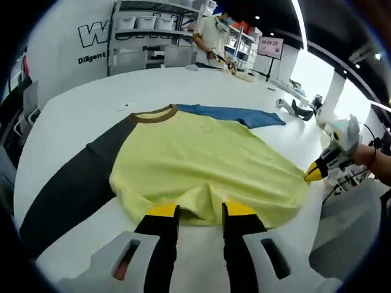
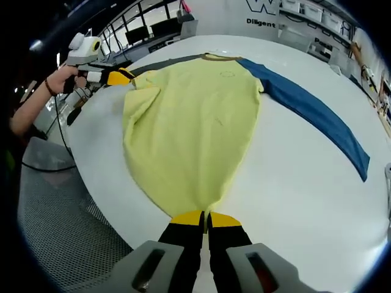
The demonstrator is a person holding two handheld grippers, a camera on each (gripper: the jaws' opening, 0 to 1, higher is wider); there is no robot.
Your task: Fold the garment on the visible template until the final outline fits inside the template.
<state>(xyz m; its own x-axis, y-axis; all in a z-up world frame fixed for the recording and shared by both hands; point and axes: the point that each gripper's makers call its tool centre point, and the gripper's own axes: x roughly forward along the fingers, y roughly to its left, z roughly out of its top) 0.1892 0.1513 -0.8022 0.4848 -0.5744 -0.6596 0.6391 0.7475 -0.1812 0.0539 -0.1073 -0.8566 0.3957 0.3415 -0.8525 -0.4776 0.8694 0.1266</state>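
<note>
Honestly, we've got the yellow shirt [image 2: 189,122] flat on the white worktop [image 2: 293,177], right gripper [image 2: 204,215] fingers pinching its corner, left gripper [image 1: 200,210] fingers spread over the edge. Uneven pulling could bunch it.

The white wall [image 1: 67,43] bears a large outlined "W" above a smaller word starting "Diligent", cut off by shelves, and a small screen [image 1: 270,46] shows red digits that read roughly "09:20".
</note>
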